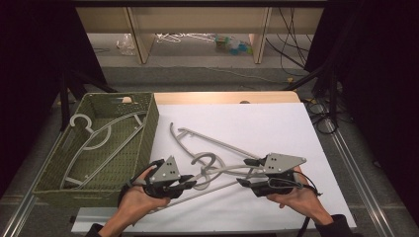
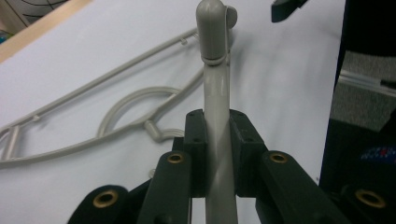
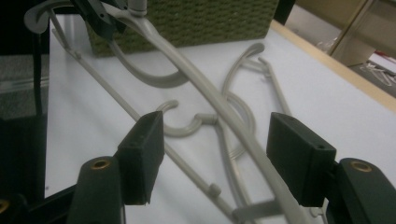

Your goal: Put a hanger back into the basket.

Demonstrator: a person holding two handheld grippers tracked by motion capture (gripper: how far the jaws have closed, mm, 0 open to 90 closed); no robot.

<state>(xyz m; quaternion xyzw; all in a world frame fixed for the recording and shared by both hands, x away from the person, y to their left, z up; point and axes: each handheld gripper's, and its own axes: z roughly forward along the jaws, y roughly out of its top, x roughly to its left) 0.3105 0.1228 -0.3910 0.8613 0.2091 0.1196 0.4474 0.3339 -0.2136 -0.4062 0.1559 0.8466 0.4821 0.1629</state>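
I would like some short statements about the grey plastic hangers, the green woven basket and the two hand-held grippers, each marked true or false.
1. The left hand-held gripper is shut on a grey plastic hanger. True.
2. The right hand-held gripper clamps that hanger. False: its jaws stand apart, and the hanger's arm passes between them without being pressed.
3. The green woven basket holds a grey hanger. True.
4. The basket stands to the right of the white table surface. False: it stands at the left.
5. Another grey hanger lies on the white surface. True.
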